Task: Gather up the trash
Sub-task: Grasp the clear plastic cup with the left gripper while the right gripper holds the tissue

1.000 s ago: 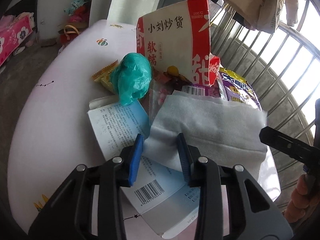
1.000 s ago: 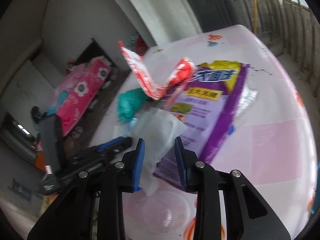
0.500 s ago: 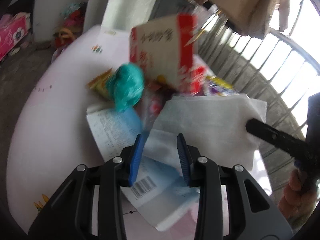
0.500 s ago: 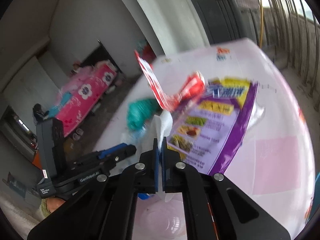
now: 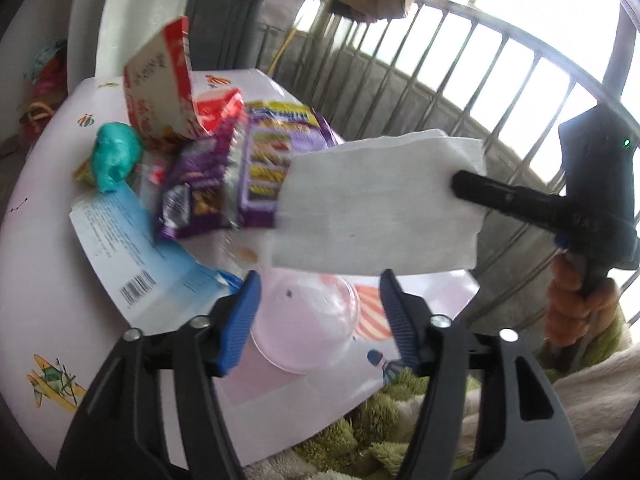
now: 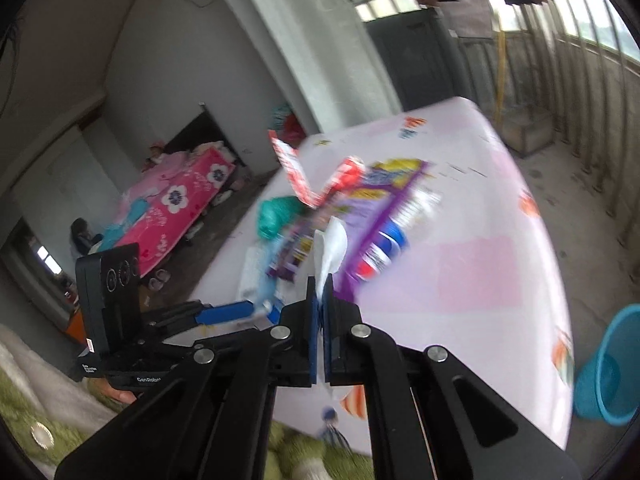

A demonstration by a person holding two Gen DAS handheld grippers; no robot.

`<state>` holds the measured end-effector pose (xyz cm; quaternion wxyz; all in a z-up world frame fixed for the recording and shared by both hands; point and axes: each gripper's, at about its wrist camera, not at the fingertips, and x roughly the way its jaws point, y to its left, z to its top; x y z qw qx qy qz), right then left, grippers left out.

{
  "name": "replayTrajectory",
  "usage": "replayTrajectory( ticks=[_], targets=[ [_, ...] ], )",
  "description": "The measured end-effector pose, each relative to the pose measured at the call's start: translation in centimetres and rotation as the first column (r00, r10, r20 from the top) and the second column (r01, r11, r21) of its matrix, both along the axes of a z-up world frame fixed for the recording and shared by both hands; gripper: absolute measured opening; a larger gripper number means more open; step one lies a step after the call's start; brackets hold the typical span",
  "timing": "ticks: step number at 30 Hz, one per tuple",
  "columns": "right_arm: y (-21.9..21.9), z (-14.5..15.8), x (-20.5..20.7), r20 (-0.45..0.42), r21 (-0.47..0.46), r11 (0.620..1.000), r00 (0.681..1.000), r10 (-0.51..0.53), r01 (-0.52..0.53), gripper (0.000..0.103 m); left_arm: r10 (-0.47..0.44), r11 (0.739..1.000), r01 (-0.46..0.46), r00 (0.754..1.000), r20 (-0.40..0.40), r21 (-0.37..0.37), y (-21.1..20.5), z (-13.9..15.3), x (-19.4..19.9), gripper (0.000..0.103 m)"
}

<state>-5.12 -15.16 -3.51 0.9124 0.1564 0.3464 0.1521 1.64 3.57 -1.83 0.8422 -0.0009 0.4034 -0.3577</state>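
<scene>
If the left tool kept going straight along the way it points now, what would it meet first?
Probably the clear plastic cup lying on the table, directly ahead between the left tool's open fingers. The white tissue hangs higher, likely above that line, though depth is unclear.

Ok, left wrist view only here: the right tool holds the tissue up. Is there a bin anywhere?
Observer: Yes. The right wrist view shows a blue bin on the floor beside the table.
Operator: Anything in it?
Observer: The part of its inside that shows looks bare; the rest is cut off.
Operator: And the grip, from behind?
Observer: The right tool is shut on the lower edge of the tissue, which stands up from it.
</scene>
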Motion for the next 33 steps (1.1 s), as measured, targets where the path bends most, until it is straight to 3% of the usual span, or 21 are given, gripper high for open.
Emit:
replayTrajectory(
  ticks=[5,11,18,20,25,33],
  targets=[
    [-3.0,-2.2,-2.4,-0.065,0.028,0.994,0.992,-0.107,0.109,0.002,0.006,0.994,-0.010,0.999,0.033,0.113,-1.8,-1.4,-0.4,0.068],
    [-4.4,-5.7,-2.7,-0.150,0.014,0.984,0.974,-0.171,0.175,0.002,0.013,0.987,-0.016,1.000,0.018,0.163,-3.3,-3.6,0.0,0.070],
    [-6.6,-7.9,-3.3,-0.194,0.042,0.970,0.955,-0.226,0.239,0.002,0.013,0.990,-0.020,0.998,0.054,0.139,-3.4,-4.2,-0.2,0.069],
    [-6.7,-7.9,-3.3,-0.193,0.053,0.967,0.953,-0.234,0.248,0.002,0.016,0.990,-0.023,0.998,0.056,0.136,-3.5,-4.4,-0.2,0.063],
    [-7.0,-7.0,-3.7,-0.151,0.073,0.965,0.960,-0.237,0.250,0.002,0.016,0.992,-0.025,0.997,0.070,0.125,-3.9,-3.7,-0.9,0.063],
    [-9.2,-3.6,-5.2,-0.022,0.106,0.953,0.959,-0.284,0.285,0.002,-0.059,0.997,0.054,0.994,0.093,0.054,-6.9,0.7,-0.8,0.063]
  ],
)
